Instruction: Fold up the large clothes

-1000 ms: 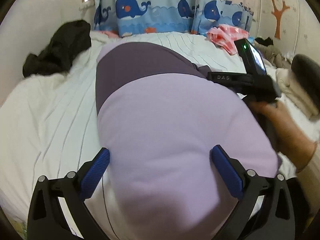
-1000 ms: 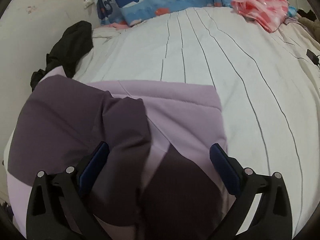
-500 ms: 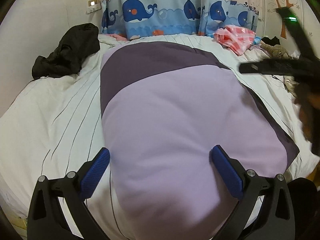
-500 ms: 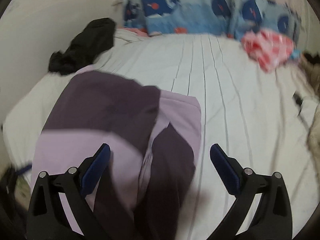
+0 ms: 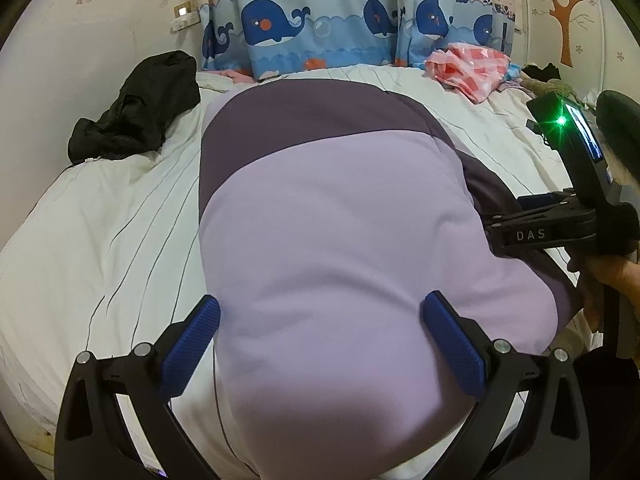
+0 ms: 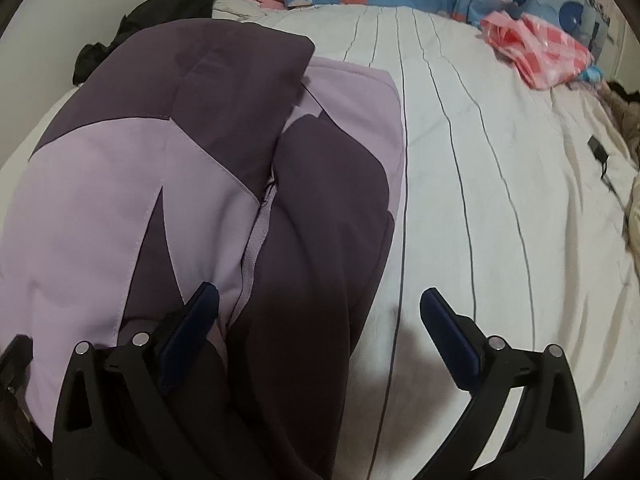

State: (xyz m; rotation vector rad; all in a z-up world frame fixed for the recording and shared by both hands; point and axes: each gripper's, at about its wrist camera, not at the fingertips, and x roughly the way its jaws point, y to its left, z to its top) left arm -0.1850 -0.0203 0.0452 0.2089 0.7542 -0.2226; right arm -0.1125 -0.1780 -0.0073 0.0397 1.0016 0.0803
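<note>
A large lilac and dark purple jacket [image 5: 332,232] lies spread on the white striped bed [image 5: 120,232]. My left gripper [image 5: 320,340] is open just above its lilac near end, the fabric showing between the blue pads. My right gripper [image 6: 316,328] is open and empty over the jacket's right edge; its left pad [image 6: 188,332] is over the dark sleeve by the zipper, its right pad over bare sheet. In the right wrist view the jacket [image 6: 200,168] has dark panels folded across it. The right gripper body [image 5: 560,228] shows at the jacket's right side.
A black garment [image 5: 136,112] lies crumpled at the bed's far left by the wall. A pink checked cloth [image 5: 468,68] lies at the far right. Whale-print curtain [image 5: 320,32] hangs behind the bed. More clothes and a small dark object [image 6: 598,148] lie at the right edge.
The right gripper swung up and away from the jacket, then came back down to its right edge. The left gripper stayed open over the lilac end.
</note>
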